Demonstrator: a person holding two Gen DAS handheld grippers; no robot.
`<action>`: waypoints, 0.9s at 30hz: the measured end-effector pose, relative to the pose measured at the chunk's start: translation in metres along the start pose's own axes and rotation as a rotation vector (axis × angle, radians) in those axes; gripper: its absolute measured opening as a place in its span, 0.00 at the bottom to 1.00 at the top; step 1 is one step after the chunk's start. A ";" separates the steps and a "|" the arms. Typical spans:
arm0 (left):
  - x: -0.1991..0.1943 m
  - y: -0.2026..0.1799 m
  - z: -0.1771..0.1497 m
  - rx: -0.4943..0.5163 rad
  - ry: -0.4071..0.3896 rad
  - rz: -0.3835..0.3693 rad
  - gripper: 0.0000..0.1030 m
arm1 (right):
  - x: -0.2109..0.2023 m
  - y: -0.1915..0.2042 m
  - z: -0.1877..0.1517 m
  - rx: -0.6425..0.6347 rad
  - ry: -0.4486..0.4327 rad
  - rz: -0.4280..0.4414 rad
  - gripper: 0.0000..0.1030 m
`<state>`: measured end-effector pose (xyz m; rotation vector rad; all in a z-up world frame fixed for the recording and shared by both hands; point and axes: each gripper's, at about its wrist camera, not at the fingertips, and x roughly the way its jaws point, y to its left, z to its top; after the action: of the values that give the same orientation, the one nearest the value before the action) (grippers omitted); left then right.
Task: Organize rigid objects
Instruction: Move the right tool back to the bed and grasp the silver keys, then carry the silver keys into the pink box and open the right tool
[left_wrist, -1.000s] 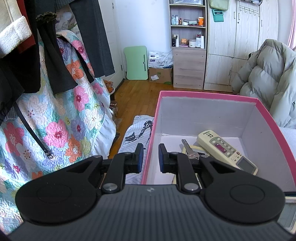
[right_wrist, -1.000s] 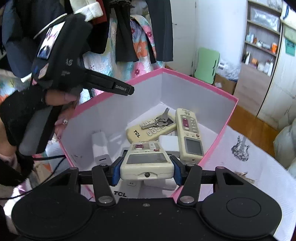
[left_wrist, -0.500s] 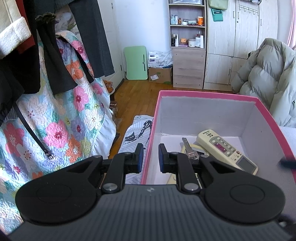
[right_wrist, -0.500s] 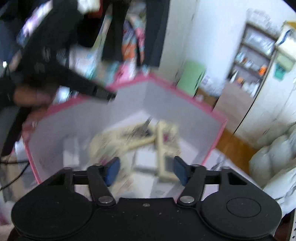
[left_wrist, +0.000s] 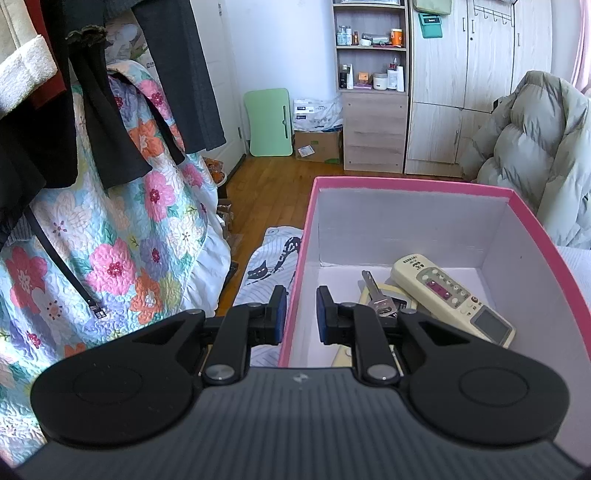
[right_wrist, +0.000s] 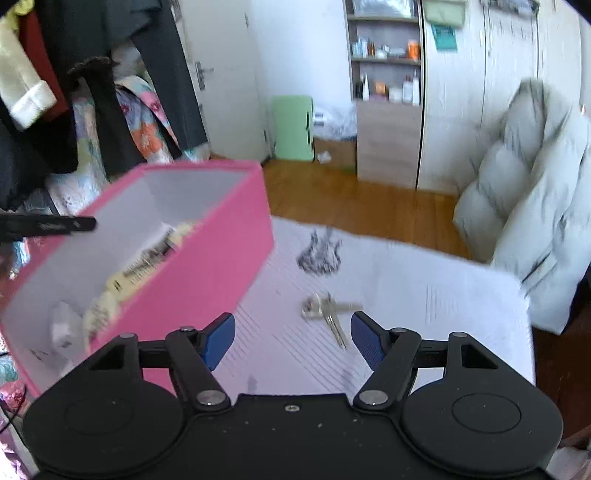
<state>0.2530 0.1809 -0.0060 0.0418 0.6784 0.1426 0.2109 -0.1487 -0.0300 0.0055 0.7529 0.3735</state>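
A pink box (left_wrist: 406, 182) with white inside holds a cream remote (left_wrist: 450, 297), a key (left_wrist: 376, 293) and other remotes. My left gripper (left_wrist: 298, 314) is shut on the box's left wall (left_wrist: 295, 291), one finger inside and one outside. In the right wrist view the box (right_wrist: 207, 266) sits at the left, blurred. My right gripper (right_wrist: 291, 338) is open and empty above the white cloth. A bunch of keys (right_wrist: 327, 312) lies on the cloth just ahead of it.
A floral quilt (left_wrist: 110, 240) and dark hanging clothes (left_wrist: 44, 122) fill the left. A grey puffer jacket (right_wrist: 524, 206) lies at the right, past the white cloth (right_wrist: 424, 295). Wooden floor, shelves and wardrobe stand behind.
My right gripper let go of the remote into the box, opened, and swung right out of the box to above the keys. My left gripper has not moved.
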 end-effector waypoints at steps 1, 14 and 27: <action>0.000 0.000 0.000 0.002 0.000 0.000 0.15 | 0.008 -0.004 -0.004 0.011 0.011 0.000 0.72; -0.001 0.001 0.000 0.010 -0.004 0.008 0.14 | 0.090 -0.006 0.000 0.048 0.007 -0.071 0.60; -0.002 -0.005 0.000 0.036 -0.006 0.024 0.14 | 0.049 -0.002 0.003 0.073 -0.156 -0.053 0.05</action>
<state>0.2519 0.1757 -0.0048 0.0853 0.6748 0.1531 0.2458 -0.1343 -0.0609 0.0824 0.6112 0.2918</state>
